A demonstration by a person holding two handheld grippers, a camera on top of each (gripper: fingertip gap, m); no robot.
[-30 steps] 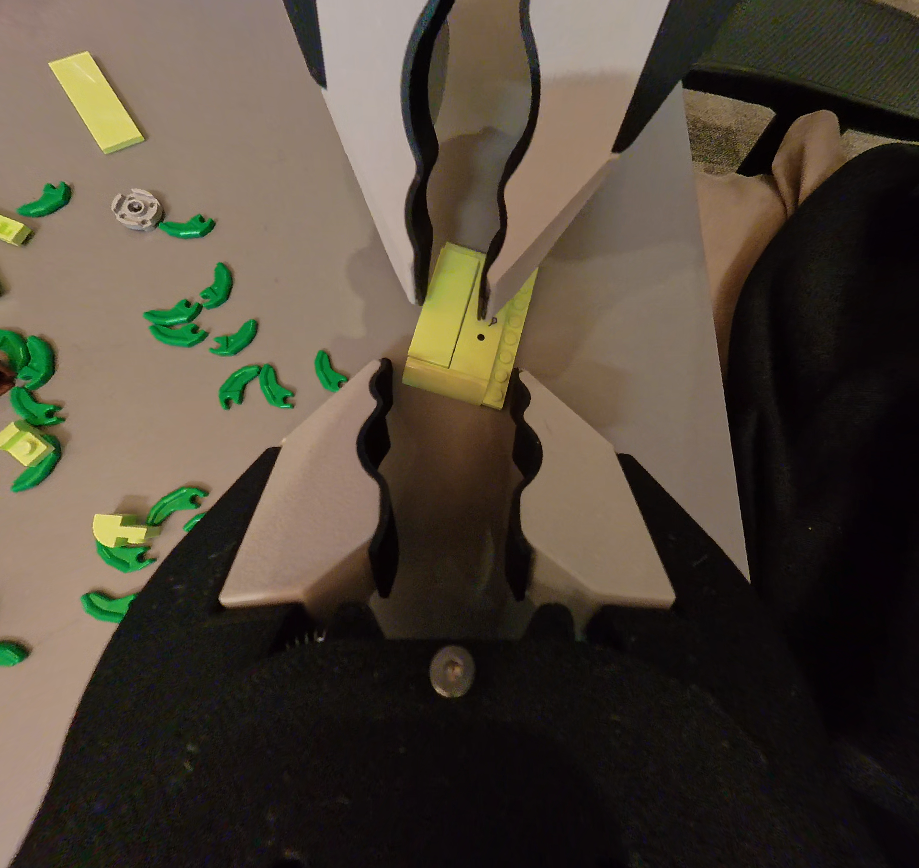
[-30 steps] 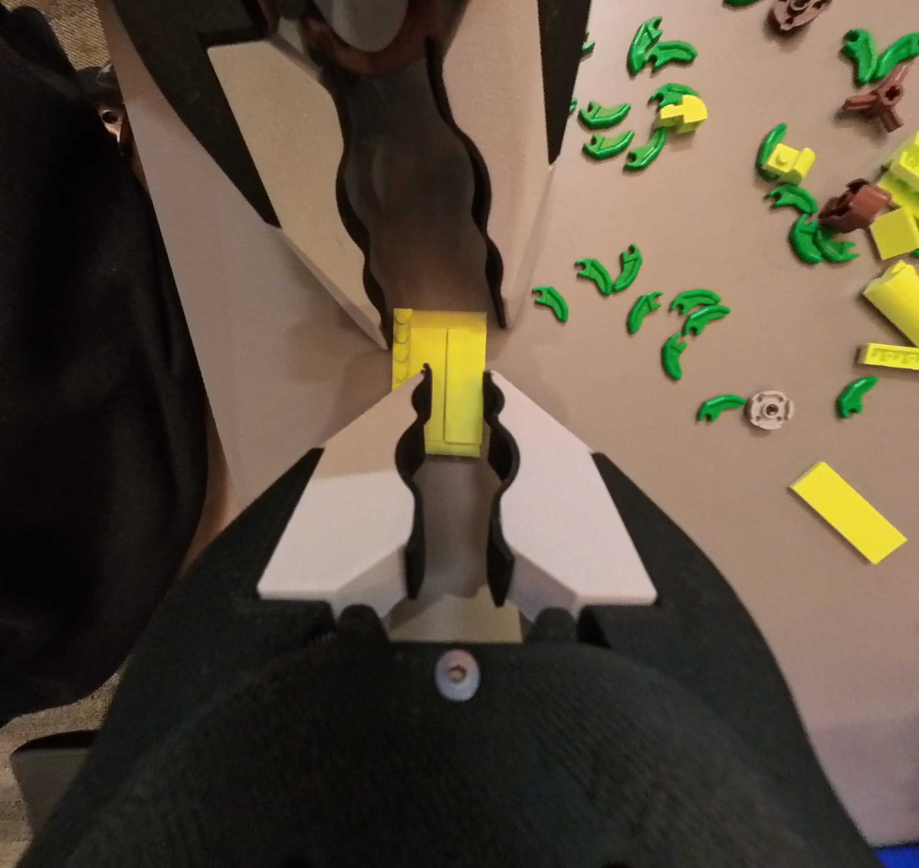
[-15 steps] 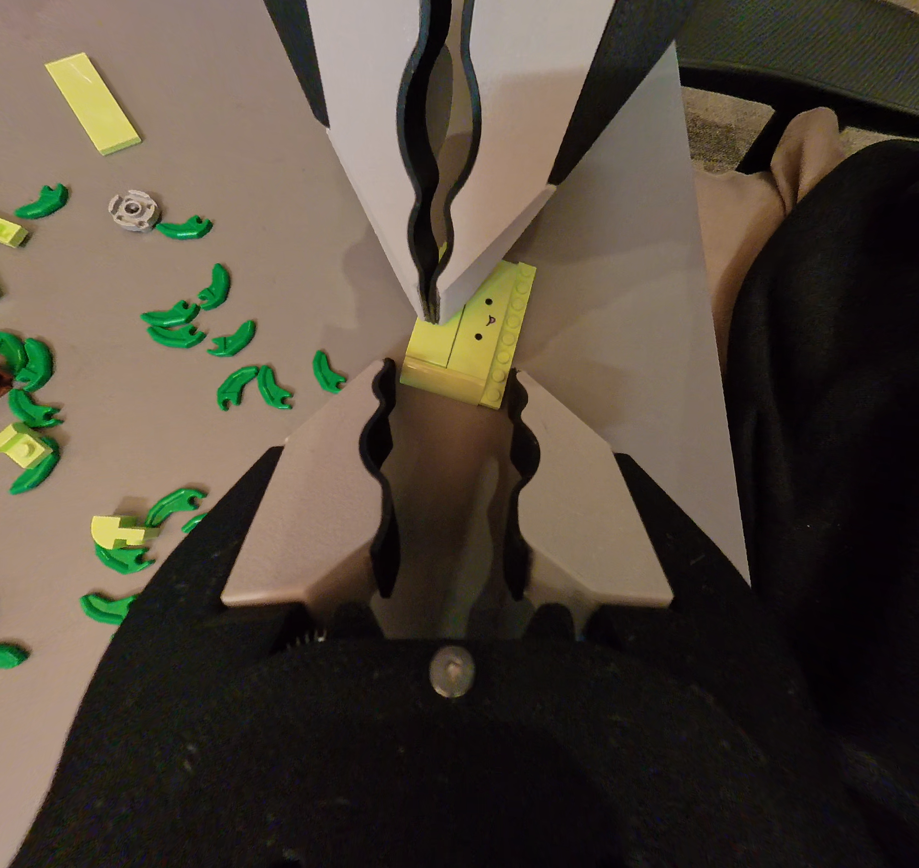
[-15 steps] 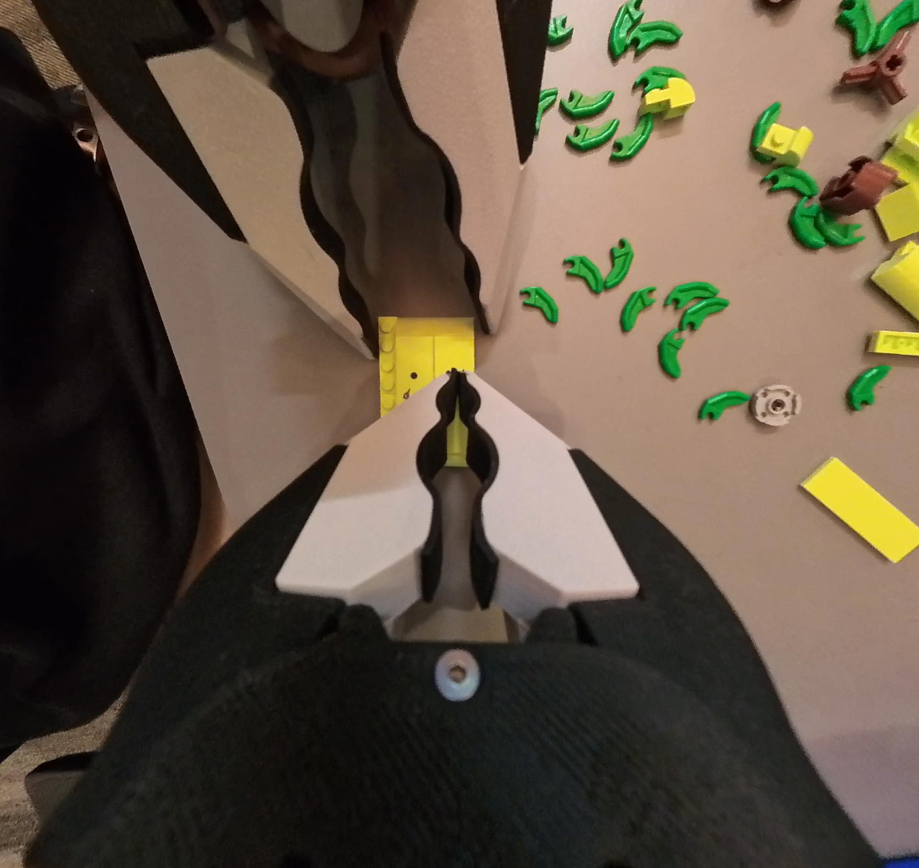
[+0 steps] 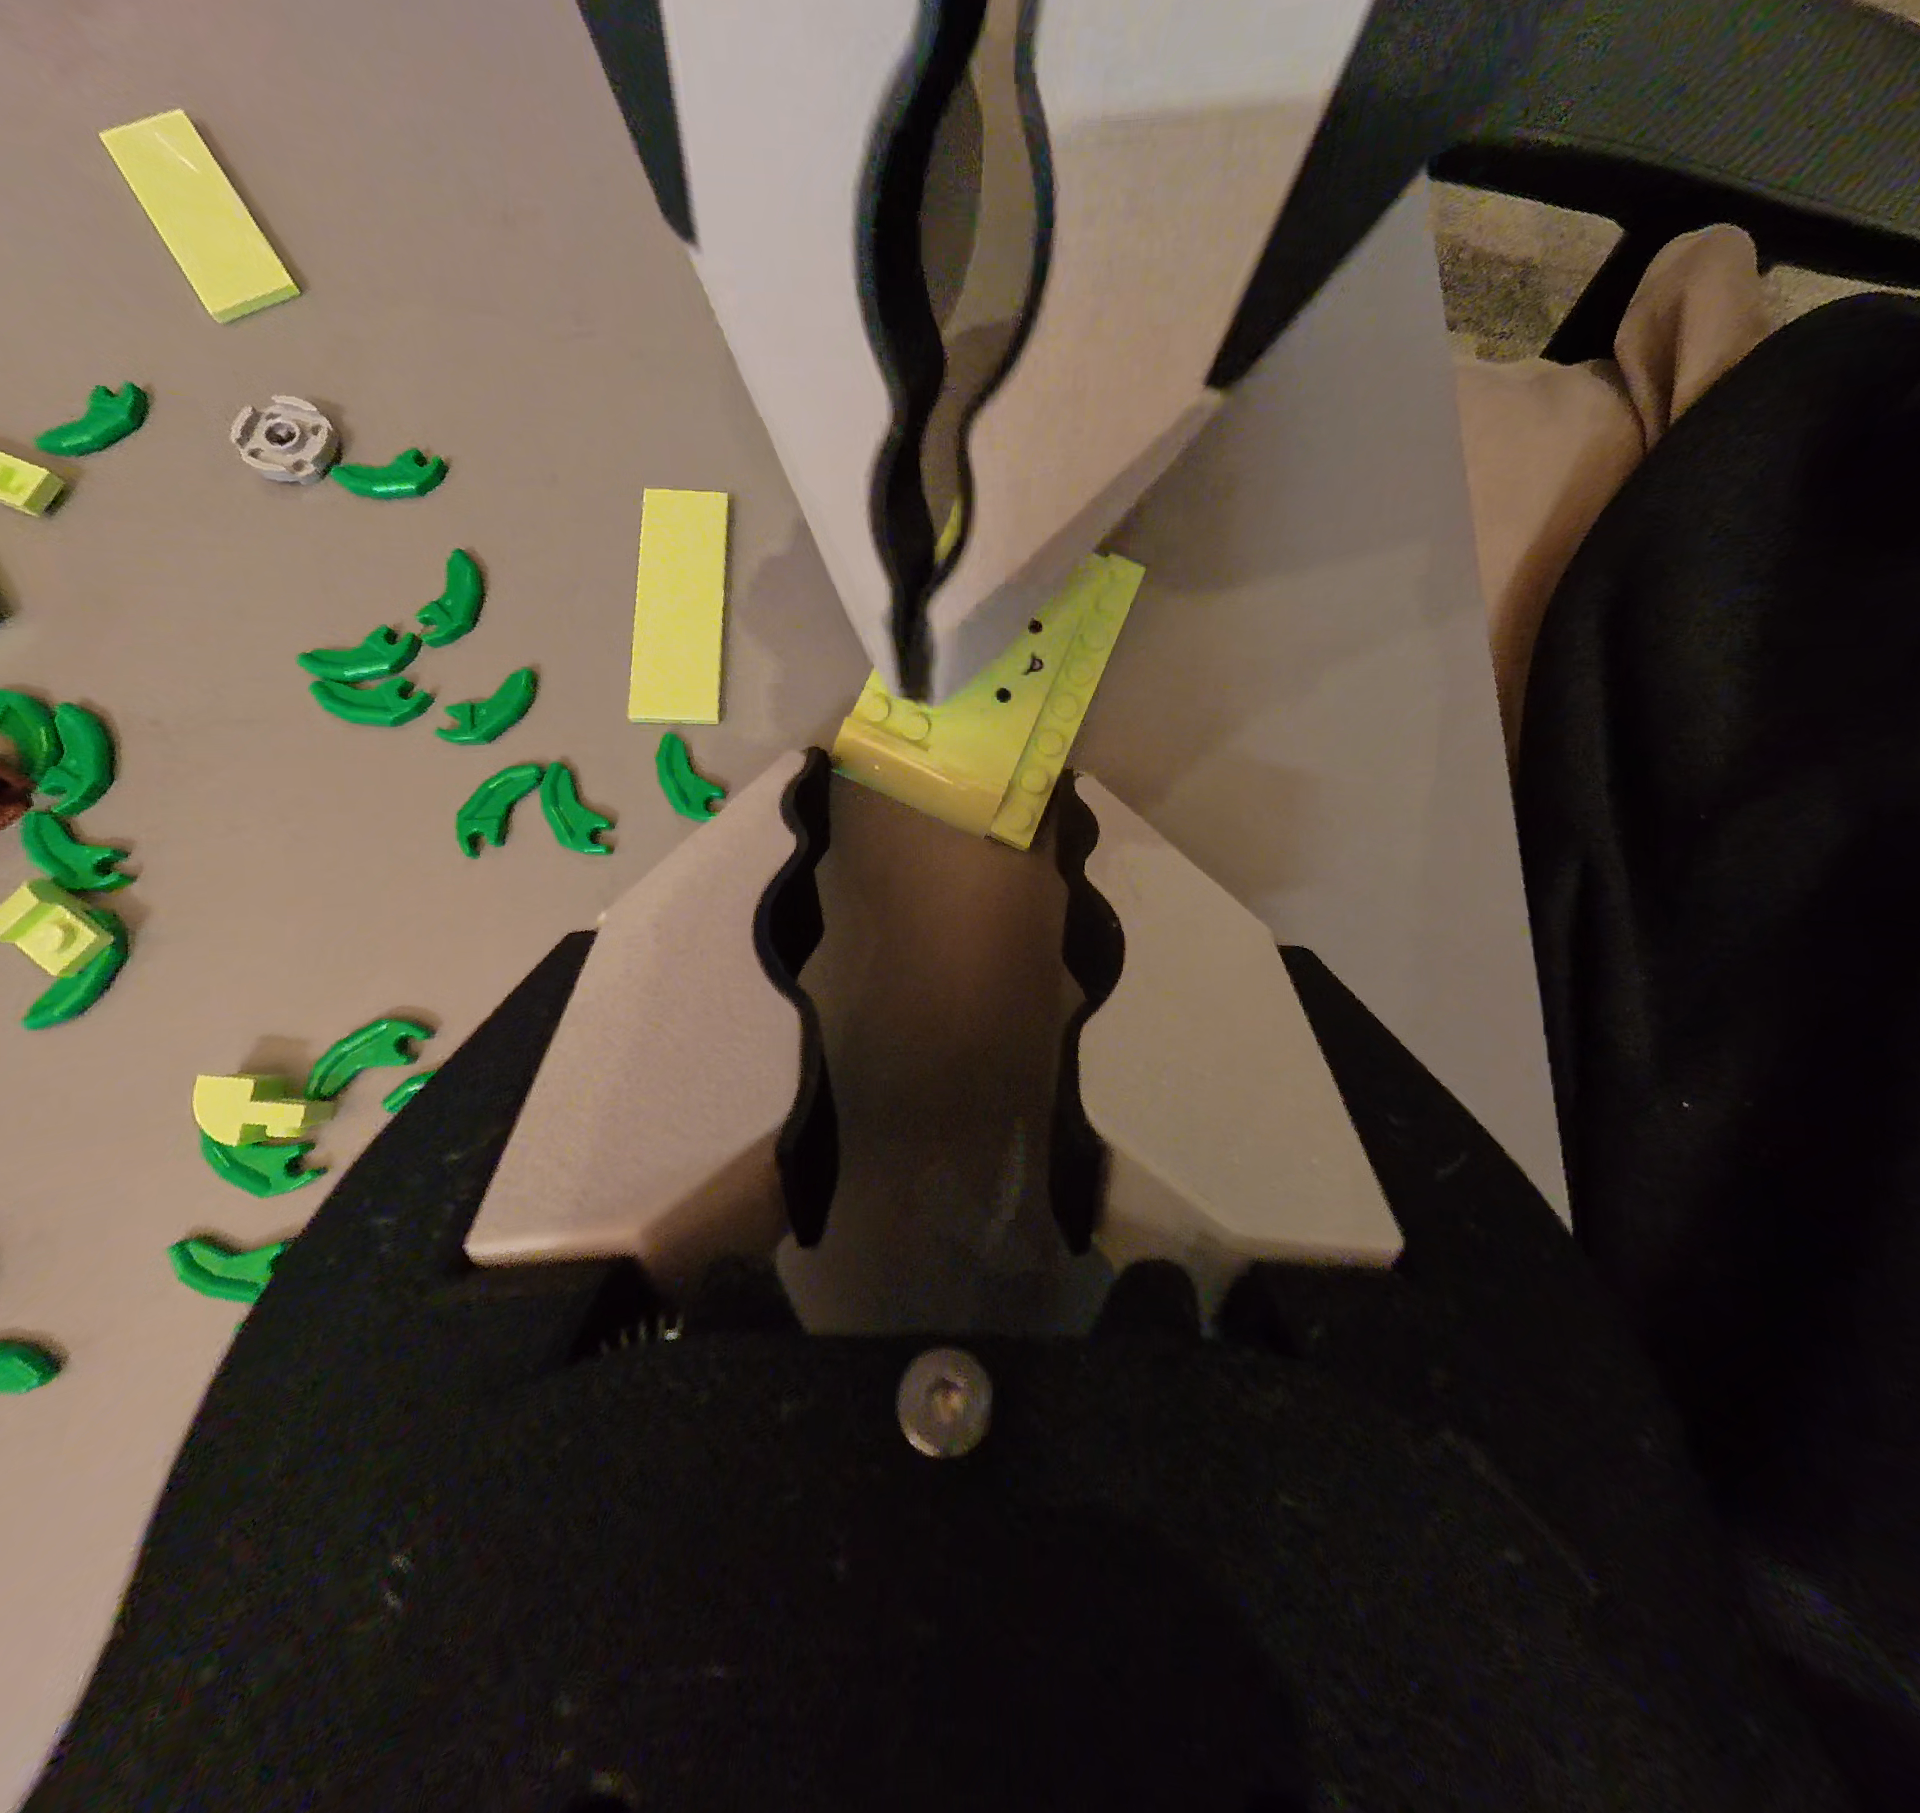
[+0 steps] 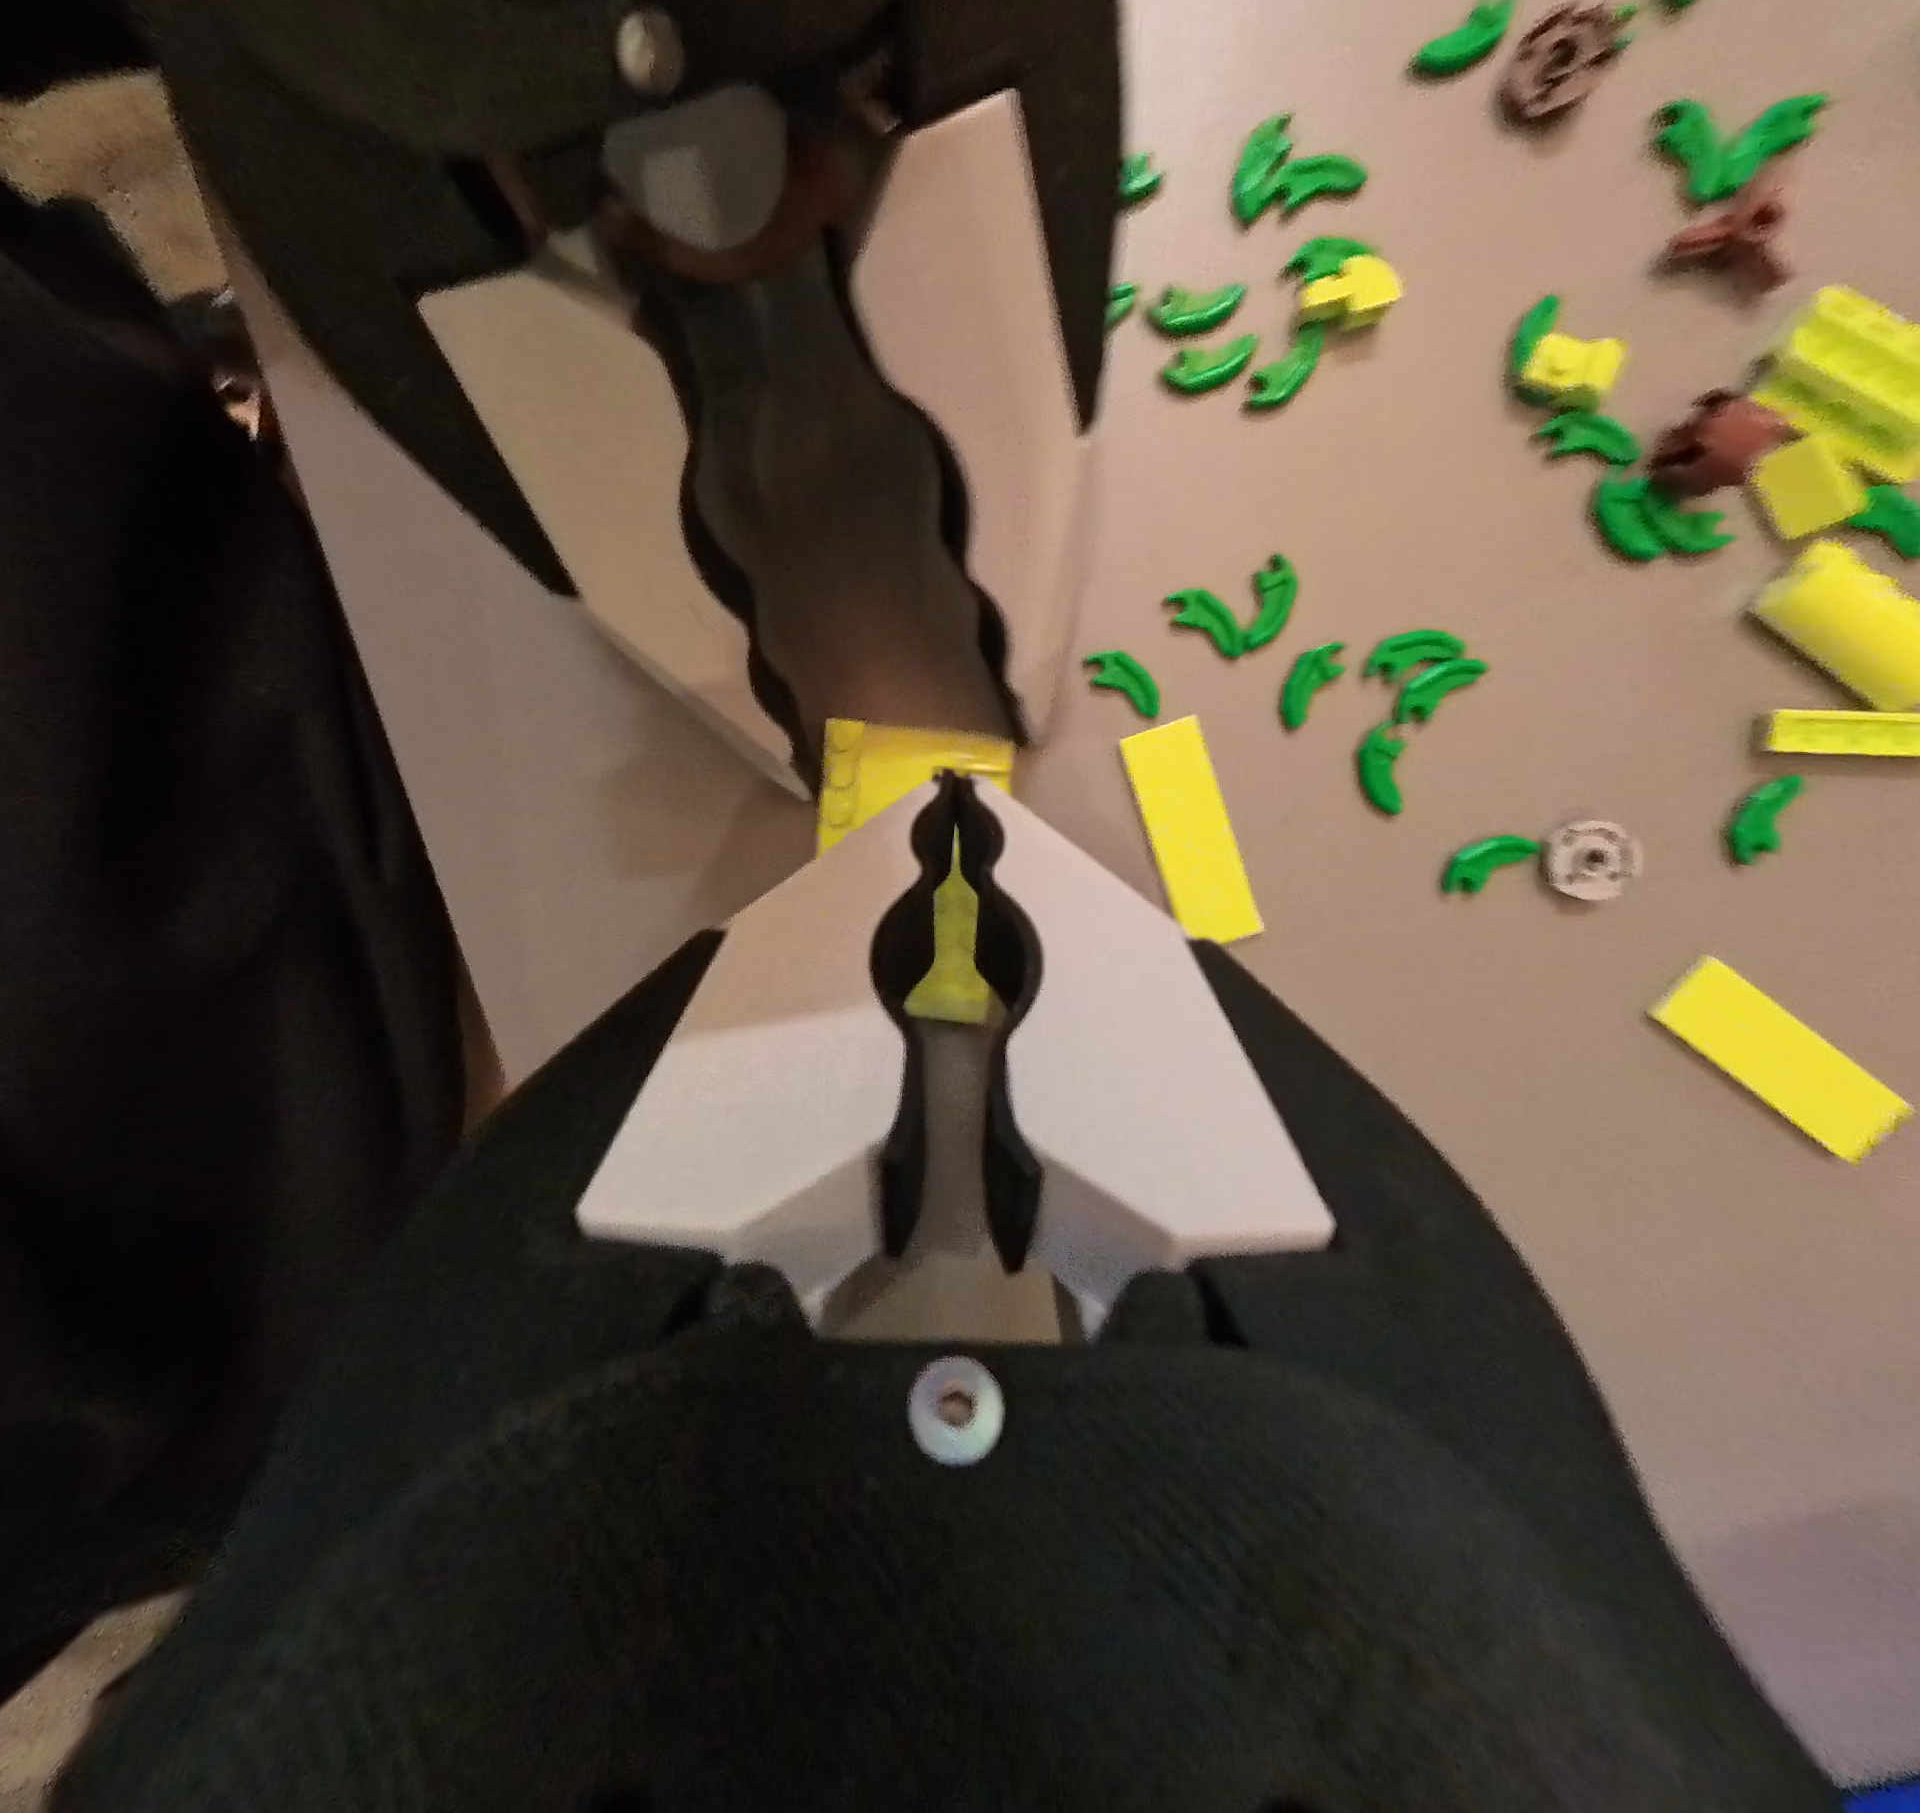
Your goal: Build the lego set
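Observation:
A lime-yellow lego assembly [image 5: 977, 761], a plate with a studded strip and a smooth tile printed with small black dots, is gripped at its near end between my left gripper's [image 5: 940, 789] fingertips. Bare studs [image 5: 896, 721] show on its left half. My right gripper [image 5: 914, 677] comes from the opposite side, jaws shut, tips resting on that bare part. In the right wrist view my right gripper [image 6: 948, 787] is shut over the assembly [image 6: 854, 776], whose lime colour shows through the finger gap. A loose lime tile [image 5: 677, 605] lies on the table beside it, also in the right wrist view [image 6: 1190, 828].
Several green leaf pieces [image 5: 499, 807] lie scattered on the grey table [image 5: 468, 205], with a grey round piece [image 5: 283, 438], another lime tile [image 5: 197, 215], small lime bricks [image 6: 1849, 381] and brown pieces [image 6: 1553, 64]. A person's dark clothing [image 5: 1714, 828] is past the table edge. The tips of both grippers are at nearly the same place. The grey round piece [image 5: 283, 438] is about 12 cm from both grippers' fingertips.
My right gripper closed on the left tile of the assembly. That tile has come off and now lies on the table beside it, leaving studs bare. My left gripper kept its hold.

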